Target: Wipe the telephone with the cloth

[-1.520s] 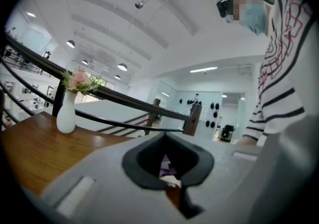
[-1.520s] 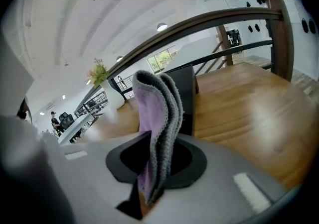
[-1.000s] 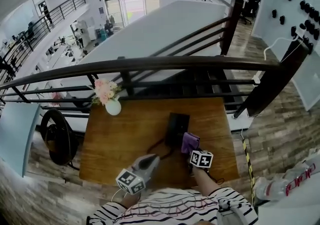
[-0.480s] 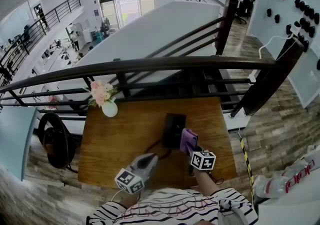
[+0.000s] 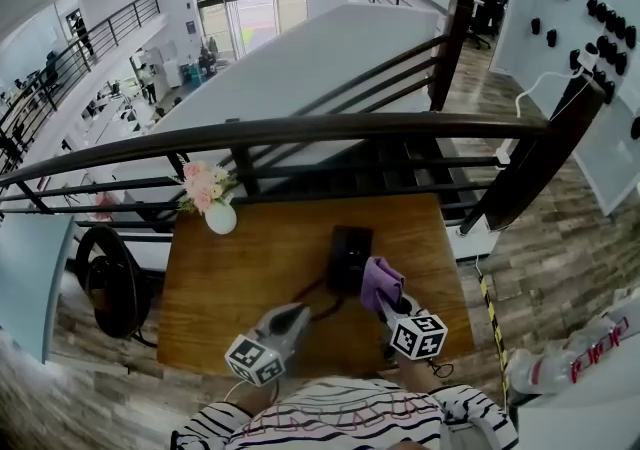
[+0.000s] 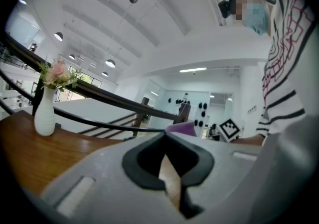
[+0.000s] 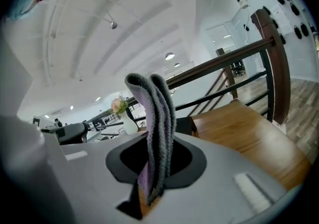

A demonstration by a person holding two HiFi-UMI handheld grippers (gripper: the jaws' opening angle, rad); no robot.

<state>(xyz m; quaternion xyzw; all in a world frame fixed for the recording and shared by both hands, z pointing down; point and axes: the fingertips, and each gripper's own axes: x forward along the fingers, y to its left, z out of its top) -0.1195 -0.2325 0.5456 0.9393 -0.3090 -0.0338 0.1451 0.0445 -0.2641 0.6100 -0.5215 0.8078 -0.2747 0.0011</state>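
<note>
Purple cloth [image 5: 380,281], folded double, is clamped in the right tongs [image 5: 388,300]. In the right gripper view it stands up out of the jaws as a thick fold. The black telephone [image 5: 350,253] lies on the wooden bench [image 5: 230,278], about mid-width and toward the far edge, with its dark cord [image 5: 312,290] trailing near-left. The cloth hangs at the telephone's near right corner; whether it touches cannot be told from the head view.

The left tongs [image 5: 300,312] sit near and left of the telephone, jaws pressed together on nothing, with only bench wood showing through the slit between them.

The step in hand looks like bringing the cloth onto the telephone, so the wiping proper seems barely started. The next move calls for lowering the fold flat onto the top face and drawing it across with light pressure. The empty left tongs could steady the body, since a telephone on smooth wood may slide.

The only container is a white vase [image 5: 221,219] at the bench's far left corner, holding pink flowers [image 5: 203,181].
</note>
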